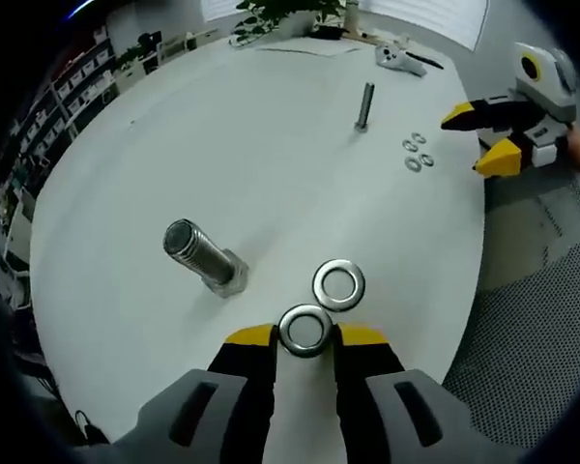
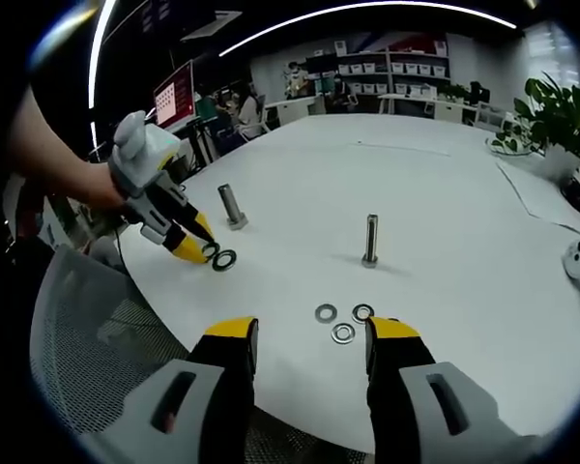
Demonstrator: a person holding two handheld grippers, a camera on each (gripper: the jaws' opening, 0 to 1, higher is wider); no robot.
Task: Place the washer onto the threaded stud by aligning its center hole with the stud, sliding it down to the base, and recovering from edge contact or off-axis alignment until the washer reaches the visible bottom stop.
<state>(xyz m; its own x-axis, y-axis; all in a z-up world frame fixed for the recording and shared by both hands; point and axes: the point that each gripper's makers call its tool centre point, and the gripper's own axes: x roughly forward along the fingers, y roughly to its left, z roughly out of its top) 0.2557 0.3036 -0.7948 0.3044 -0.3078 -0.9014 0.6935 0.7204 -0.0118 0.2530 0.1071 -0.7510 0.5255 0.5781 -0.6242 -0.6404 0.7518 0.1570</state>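
1. Left claw point(image 1: 305, 335) was clamped on a large washer point(image 1: 305, 329), pinched edge-on by both tips, at the near tabletop point(image 1: 271, 145) edge. A second large washer point(image 1: 338, 284) lay flat, touching or just beside it.
2. Target looked to be the large threaded stud point(image 1: 201, 254), standing on its hex base just inboard of that near edge, beside the held washer.
3. Right claw point(image 2: 307, 338) was open, holding nothing, hovering over three small washers point(image 2: 343, 324) near the same edge; a thin stud point(image 2: 370, 240) stood further in.
4. To do it well, I'd judge: lift clear of the 2nd washer, level the ring, centre hole over stud top, then lower straight.
5. If the rim catches threads, back off, re-level, retry; release only at the hex base.
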